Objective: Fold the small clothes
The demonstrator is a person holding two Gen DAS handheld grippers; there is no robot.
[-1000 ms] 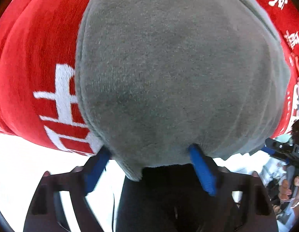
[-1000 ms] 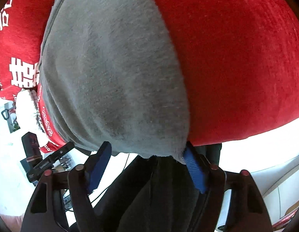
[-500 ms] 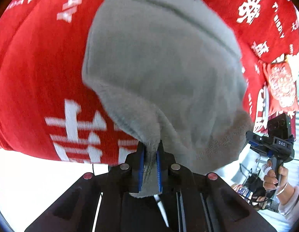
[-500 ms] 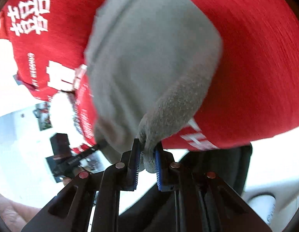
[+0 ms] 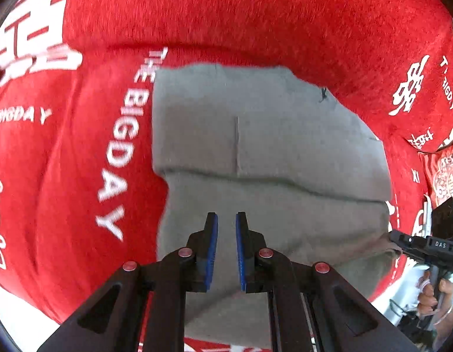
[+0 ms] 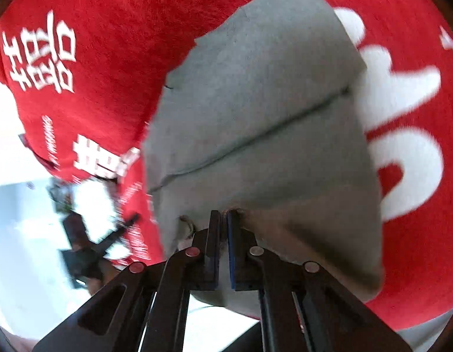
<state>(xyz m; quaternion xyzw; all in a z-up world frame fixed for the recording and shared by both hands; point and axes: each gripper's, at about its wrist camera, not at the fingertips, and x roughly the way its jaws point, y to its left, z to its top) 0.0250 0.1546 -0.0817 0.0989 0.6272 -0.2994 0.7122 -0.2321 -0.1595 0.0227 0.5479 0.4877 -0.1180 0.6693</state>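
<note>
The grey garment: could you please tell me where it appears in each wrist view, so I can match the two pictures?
Left wrist view: the grey garment fills the centre, folded, lying beyond the left gripper.
Right wrist view: it runs from upper right to lower centre, its near edge at the right gripper.
Shared landmark: the red cloth with white lettering underneath.

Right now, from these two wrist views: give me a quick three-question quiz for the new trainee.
1. True or false: the left gripper is clamped on the grey garment.
2. The garment lies on: A) bare wood, B) a red cloth with white print, C) a blue tray.
3. Fill in: the white lettering beside the garment reads "THE BIG ___".

Key: 1 false, there is a gap between its fingers; 2 B; 3 DAY.
</note>
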